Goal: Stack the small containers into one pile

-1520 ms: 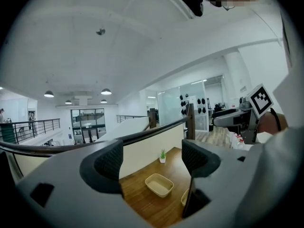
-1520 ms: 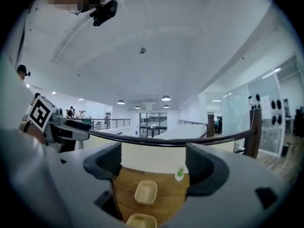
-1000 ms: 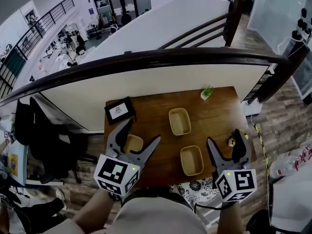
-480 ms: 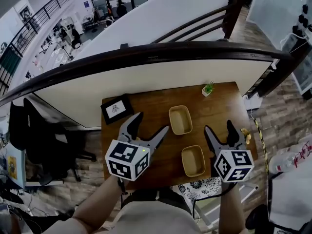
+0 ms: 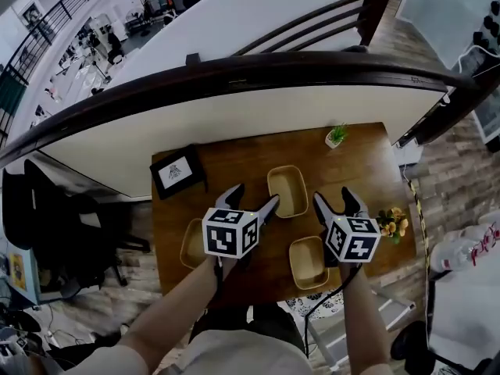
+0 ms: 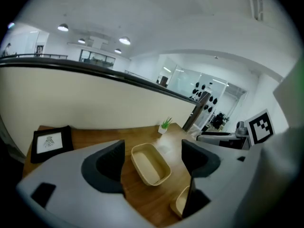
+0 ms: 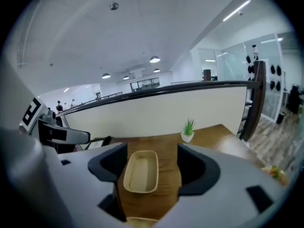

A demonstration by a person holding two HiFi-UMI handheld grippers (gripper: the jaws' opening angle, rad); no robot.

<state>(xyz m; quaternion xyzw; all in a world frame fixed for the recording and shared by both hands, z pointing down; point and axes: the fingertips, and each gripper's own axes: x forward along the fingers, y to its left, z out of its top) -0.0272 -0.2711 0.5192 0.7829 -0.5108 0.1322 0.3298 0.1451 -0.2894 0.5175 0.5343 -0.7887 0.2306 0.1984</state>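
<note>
Since the earlier frames both grippers have come down and gone out from the near edge toward the middle of the table (image 5: 234, 161). That has uncovered the left container (image 5: 191, 244), which now lies alone at the near left.

The left gripper (image 5: 251, 198) hangs with its jaws spread and pinching nothing. The far container (image 5: 287, 191) lies just beyond its tips, untouched. The near container (image 5: 306, 262) sits near of that one, partly under the right gripper (image 5: 336, 199). The right gripper's jaws have just been closing a little but are still apart, with nothing between them. So all 3 containers are separate and no pile is started.

Risks, as I judge them:
- Both grippers point at the same far container, so the 2 could knock together over it.
- The containers look light and thin-walled, and a pinch on 1 rim could tip one or slide it across the smooth wood.
- The right gripper passes low over the near container and could nudge it toward the near edge.
- The flowers (image 5: 392, 223) at the right edge are close to the right gripper, and a swing outward could catch them.

The table is brown wood, with a framed picture (image 5: 176, 173) at the far left and a small potted plant (image 5: 337, 136) at the far right. Its far side stands against a white half wall (image 5: 234, 123) topped by a dark curved handrail (image 5: 234, 76). Beyond the rail an open office lies below. A black chair (image 5: 47, 209) stands at the left, and the plank floor (image 5: 461, 186) shows at the right.
</note>
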